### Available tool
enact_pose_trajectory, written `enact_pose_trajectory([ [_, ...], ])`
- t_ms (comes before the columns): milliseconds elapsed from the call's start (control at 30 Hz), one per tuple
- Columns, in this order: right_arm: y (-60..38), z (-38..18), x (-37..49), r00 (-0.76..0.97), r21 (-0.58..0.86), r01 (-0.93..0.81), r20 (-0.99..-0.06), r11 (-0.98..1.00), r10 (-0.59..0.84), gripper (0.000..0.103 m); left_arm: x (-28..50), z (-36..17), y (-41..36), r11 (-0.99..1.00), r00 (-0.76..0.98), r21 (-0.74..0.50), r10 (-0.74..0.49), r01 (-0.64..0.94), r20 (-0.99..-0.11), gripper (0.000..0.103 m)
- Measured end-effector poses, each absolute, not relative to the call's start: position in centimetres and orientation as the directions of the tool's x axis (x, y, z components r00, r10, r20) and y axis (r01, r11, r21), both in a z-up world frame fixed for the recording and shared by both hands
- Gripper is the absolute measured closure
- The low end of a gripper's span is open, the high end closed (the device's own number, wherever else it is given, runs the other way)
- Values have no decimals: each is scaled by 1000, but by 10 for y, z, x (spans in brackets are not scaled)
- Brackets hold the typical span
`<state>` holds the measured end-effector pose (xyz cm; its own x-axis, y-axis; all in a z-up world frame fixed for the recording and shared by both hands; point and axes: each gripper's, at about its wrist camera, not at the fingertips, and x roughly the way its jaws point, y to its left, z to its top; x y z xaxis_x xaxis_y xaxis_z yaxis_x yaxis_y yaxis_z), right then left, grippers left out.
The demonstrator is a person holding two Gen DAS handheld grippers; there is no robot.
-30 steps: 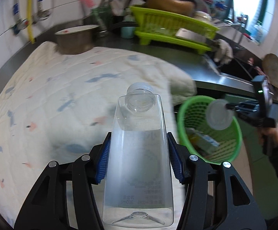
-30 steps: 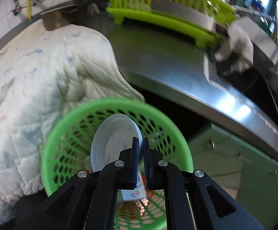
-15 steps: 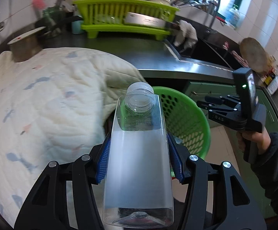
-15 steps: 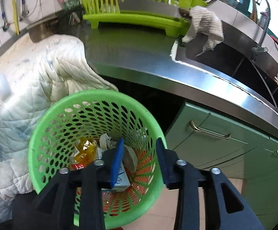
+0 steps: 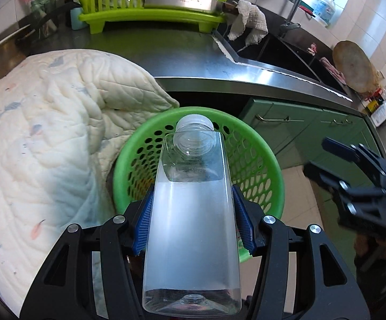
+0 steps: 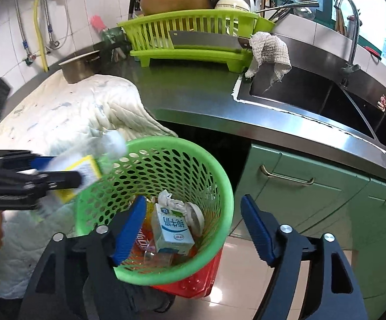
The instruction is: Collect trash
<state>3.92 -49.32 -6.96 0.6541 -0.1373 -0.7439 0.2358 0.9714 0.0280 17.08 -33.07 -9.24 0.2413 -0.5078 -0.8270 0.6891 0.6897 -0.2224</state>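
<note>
A clear plastic bottle (image 5: pixel 193 213), clamped between the left gripper's (image 5: pixel 193 221) blue pads, hangs over the green basket (image 6: pixel 219 176) of trash, while the right gripper (image 6: pixel 193 229), jaws just opening and empty, hovers beside it.
</note>
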Motion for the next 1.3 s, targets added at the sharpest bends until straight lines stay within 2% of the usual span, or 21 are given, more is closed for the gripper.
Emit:
enact_pose_trajectory([
  [167,-490,-63,26,675,48,235,-727,971,-127,29,177,-106,-342,707,211,-253,-499,661,-840,47],
  [200,-490,-62,23,680,55,236,-723,970,-125,28,178,-108,-343,707,206,-263,-504,656,-839,45],
  [233,-490,-61,23,682,59,236,-721,970,-122,28,178,-109,-343,709,210,-268,-508,652,-835,36],
  [267,-489,-61,21,685,64,232,-719,971,-117,28,177,-108,-342,708,217,-272,-517,652,-828,32],
  [533,-480,-59,14,698,84,215,-710,973,-93,27,168,-93,-331,710,261,-251,-528,658,-808,32],
  [800,-458,-53,16,714,98,174,-698,980,-57,23,157,-60,-289,742,350,-235,-539,628,-767,32],
  [1000,-436,-49,22,722,95,132,-691,987,-31,19,151,-44,-246,799,439,-196,-496,568,-749,26],
  [1300,-395,-36,33,735,100,48,-677,994,33,16,139,-24,-172,888,572,-142,-396,436,-718,9],
])
